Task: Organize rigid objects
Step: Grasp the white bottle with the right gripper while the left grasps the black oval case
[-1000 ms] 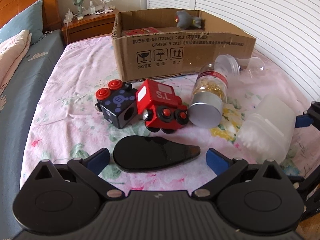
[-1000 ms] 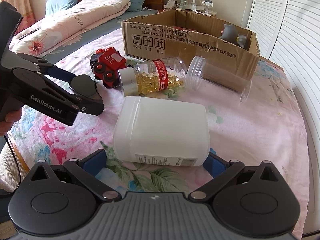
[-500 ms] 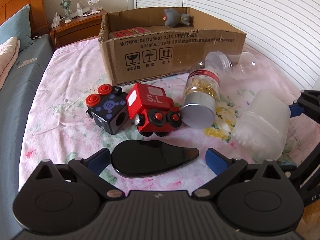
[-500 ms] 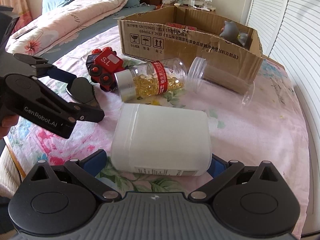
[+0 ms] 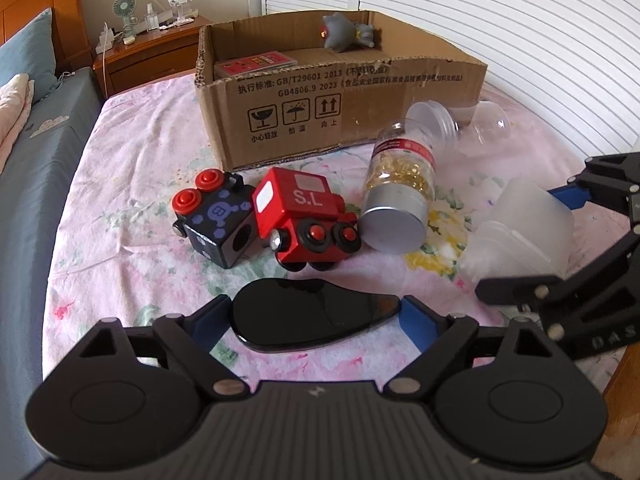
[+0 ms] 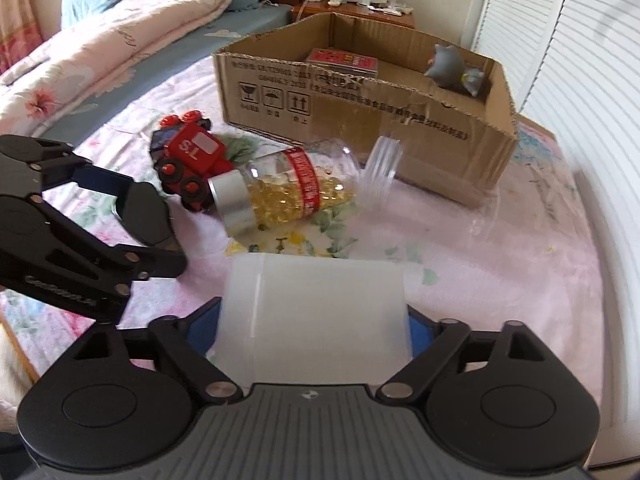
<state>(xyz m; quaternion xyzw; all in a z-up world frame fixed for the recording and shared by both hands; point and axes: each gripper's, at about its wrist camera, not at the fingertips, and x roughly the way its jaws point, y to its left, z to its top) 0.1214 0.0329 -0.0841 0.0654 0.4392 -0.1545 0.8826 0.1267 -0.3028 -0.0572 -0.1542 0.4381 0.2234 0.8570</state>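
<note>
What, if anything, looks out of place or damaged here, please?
The cardboard box has a torn, ragged front rim. The capsule bottle and an empty clear jar lie tipped on the bedspread.

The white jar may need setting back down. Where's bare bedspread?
Free: the bedspread left of the toy cube, and the stretch right of the clear jar, beside the cardboard box's corner. Crowded: cube, red train and capsule bottle huddle before the box.

The toy train point(image 5: 306, 220) lay between the cube toy point(image 5: 218, 220) on its left and the capsule bottle point(image 5: 400, 196) on its right, with the cardboard box point(image 5: 340, 108) behind them.
</note>
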